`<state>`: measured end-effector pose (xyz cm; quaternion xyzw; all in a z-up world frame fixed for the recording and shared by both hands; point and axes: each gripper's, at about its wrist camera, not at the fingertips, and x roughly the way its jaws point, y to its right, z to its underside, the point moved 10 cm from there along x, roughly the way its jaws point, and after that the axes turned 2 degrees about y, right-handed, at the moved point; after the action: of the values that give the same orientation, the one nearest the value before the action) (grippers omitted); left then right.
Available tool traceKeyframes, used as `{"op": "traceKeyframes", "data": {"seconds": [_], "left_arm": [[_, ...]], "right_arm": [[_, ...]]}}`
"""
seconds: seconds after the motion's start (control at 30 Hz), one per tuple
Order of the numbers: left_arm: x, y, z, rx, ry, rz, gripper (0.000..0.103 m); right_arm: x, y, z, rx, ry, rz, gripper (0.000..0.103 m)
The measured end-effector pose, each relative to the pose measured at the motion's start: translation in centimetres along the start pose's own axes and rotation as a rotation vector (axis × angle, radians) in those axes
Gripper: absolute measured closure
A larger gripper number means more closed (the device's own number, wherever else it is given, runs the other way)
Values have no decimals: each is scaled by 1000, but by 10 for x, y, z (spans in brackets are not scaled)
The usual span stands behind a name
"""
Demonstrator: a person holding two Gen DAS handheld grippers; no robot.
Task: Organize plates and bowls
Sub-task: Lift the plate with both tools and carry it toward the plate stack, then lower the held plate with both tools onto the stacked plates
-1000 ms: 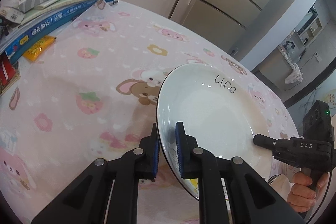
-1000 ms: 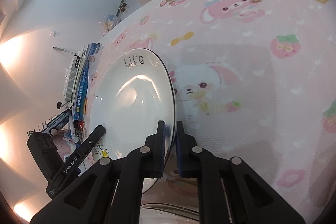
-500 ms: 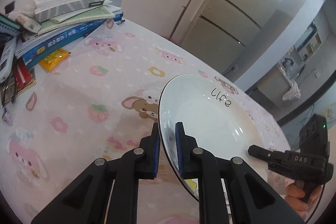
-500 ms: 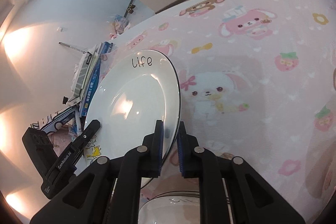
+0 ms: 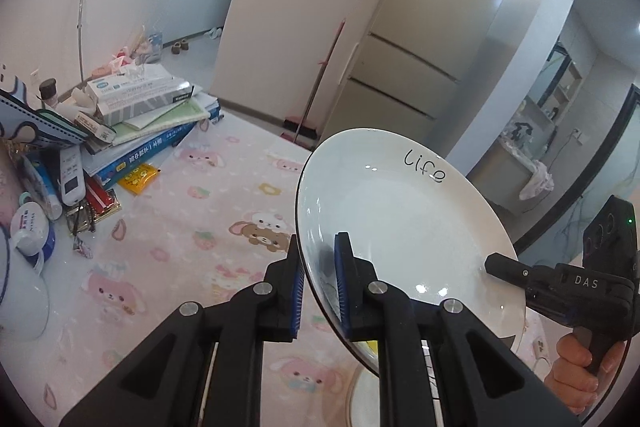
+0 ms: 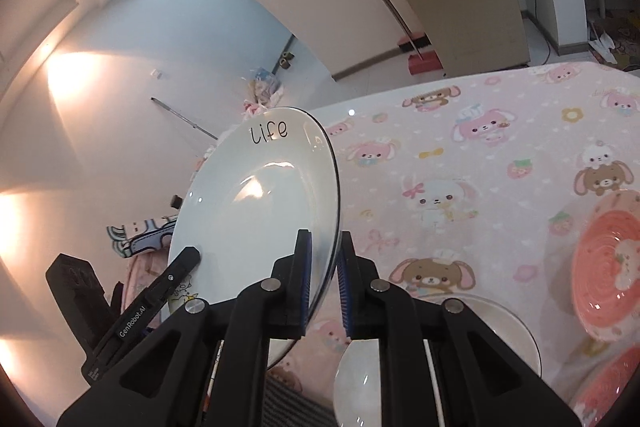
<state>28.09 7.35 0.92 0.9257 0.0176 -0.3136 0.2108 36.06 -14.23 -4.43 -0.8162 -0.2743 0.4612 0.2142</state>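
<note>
A white plate with a dark rim and the word "Life" hangs in the air above the pink cartoon tablecloth. My left gripper is shut on its near left rim. My right gripper is shut on the opposite rim of the same plate, and it shows at the right of the left wrist view with a hand on its handle. Below the right gripper another white plate rests on the table, a white spoon lying on it. A pink patterned bowl sits at the right.
A pile of books and boxes with bottles, a remote and small clutter fills the table's left end. A white cup stands at the far left. A fridge and a broom stand beyond the table. A second pink dish lies at the lower right.
Both grippers have lifted the plate well above the table and tipped up, so more of the room shows. The plate underneath and the pink bowls have come into the right wrist view.
</note>
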Motion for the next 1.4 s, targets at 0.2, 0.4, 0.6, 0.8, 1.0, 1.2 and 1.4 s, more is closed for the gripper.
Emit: {"op": "traceKeyframes", "data": {"seconds": [0.2, 0.4, 0.6, 0.8, 1.0, 1.2, 1.4], "left_arm": [[-46, 17, 16, -3, 11, 33, 87], [-82, 24, 34, 15, 34, 35, 87], [-121, 30, 48, 41, 73, 36, 87], [-149, 39, 60, 77, 98, 27, 87], [-158, 45, 81, 91, 100, 42, 87], [-154, 46, 103, 114, 81, 56, 87], [-131, 41, 125, 115, 28, 60, 87]], "right_arm": [[-43, -17, 16, -94, 35, 23, 91], [-65, -22, 47, -142, 25, 38, 90], [-92, -32, 74, -202, 41, 21, 90], [-110, -36, 96, -206, 51, -9, 89], [-122, -30, 114, -221, 69, 6, 89], [-123, -14, 135, -202, 52, 6, 88], [-114, 7, 148, -173, 32, 32, 88]]}}
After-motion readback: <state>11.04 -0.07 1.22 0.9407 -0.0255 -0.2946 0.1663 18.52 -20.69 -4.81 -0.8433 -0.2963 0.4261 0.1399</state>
